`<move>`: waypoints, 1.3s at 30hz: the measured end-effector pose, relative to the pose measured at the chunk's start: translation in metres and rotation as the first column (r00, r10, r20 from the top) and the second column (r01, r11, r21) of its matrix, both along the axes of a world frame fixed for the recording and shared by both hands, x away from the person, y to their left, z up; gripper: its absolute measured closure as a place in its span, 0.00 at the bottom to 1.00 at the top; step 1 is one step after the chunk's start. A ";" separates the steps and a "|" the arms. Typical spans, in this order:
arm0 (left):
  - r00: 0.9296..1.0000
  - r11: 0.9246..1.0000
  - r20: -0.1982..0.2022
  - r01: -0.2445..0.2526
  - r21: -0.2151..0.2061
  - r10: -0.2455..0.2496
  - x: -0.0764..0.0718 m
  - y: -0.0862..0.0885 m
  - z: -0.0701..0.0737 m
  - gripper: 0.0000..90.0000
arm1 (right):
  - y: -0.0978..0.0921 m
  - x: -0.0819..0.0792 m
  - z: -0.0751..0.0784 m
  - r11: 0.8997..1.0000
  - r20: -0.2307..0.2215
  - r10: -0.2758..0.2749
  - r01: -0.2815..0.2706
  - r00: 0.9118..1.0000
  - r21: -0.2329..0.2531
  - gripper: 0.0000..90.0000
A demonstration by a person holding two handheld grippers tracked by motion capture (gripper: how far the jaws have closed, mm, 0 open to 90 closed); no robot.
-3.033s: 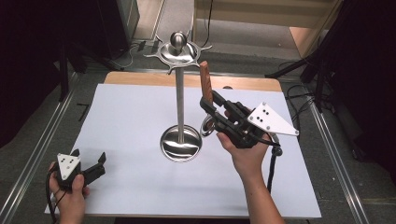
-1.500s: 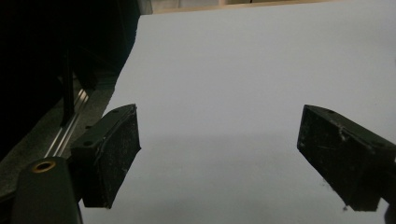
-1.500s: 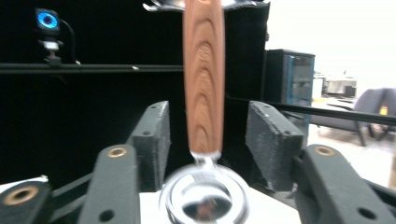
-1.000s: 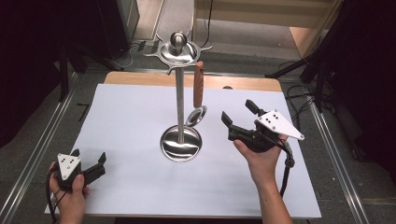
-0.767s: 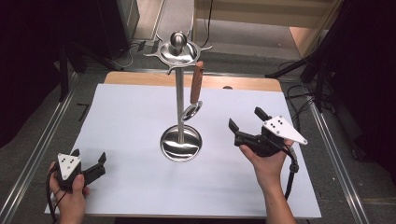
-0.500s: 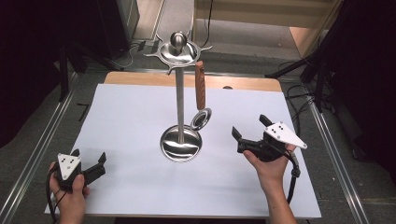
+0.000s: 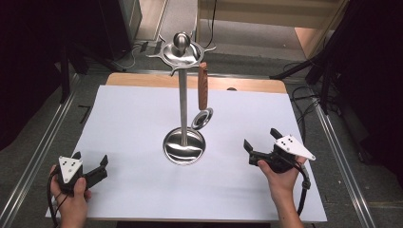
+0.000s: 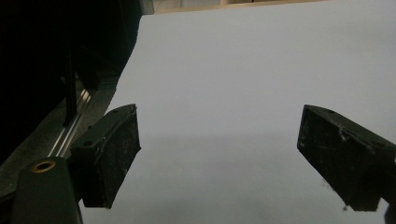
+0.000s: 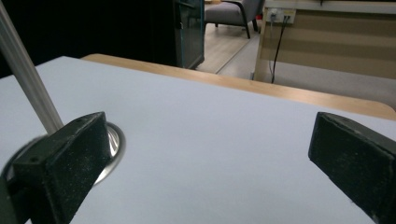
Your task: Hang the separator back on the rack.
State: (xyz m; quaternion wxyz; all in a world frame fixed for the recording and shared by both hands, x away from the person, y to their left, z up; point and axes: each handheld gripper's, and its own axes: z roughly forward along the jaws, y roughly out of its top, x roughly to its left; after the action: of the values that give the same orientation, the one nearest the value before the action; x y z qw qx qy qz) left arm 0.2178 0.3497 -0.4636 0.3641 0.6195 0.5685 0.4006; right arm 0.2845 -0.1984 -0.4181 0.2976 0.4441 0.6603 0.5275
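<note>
A steel utensil stand (image 7: 183, 102) rises from a round base (image 7: 184, 147) at the middle of the white table sheet (image 7: 128, 128). A ladle with a brown wooden handle (image 7: 203, 88) hangs from one of the stand's top hooks, its small steel bowl (image 7: 202, 118) just above the base. My right gripper (image 7: 261, 137) is open and empty, low at the right, well clear of the ladle. In the right gripper view its jaws frame the stand's pole (image 9: 28, 84) and base edge (image 9: 114, 144). My left gripper (image 7: 90, 164) is open and empty at the near left corner.
A wooden table edge (image 7: 247, 84) shows beyond the sheet. Metal rails (image 7: 35, 156) run along both sides of the table. Cables and dark stands lie on the floor behind. In the right gripper view a chair (image 9: 233, 11) stands far off.
My right gripper let go of the ladle, which now hangs on the stand, and drew back down and to the right. The ladle swung slightly. The left gripper stayed still.
</note>
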 end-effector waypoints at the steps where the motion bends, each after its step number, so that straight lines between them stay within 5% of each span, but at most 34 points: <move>1: 1.000 1.000 -0.001 0.000 -0.001 0.000 0.000 0.000 0.000 0.16 | -0.003 0.000 -0.003 1.000 -0.002 -0.003 0.003 1.000 -0.004 0.00; 17: 1.000 1.000 0.007 0.004 -0.016 -0.004 -0.001 0.002 0.000 0.16 | -0.045 -0.015 -0.034 0.995 -0.065 -0.087 0.084 0.994 -0.051 0.00; 39: 1.000 1.000 0.011 0.005 -0.022 -0.005 -0.001 0.003 0.000 0.16 | -0.098 -0.037 -0.057 0.982 -0.130 -0.181 0.172 0.975 -0.084 0.00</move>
State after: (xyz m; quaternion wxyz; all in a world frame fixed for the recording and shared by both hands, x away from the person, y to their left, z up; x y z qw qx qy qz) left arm 0.2165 0.3523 -0.4632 0.3752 0.6144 0.5693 0.3970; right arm 0.2476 -0.2964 -0.4755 0.3130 0.5252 0.6557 0.4430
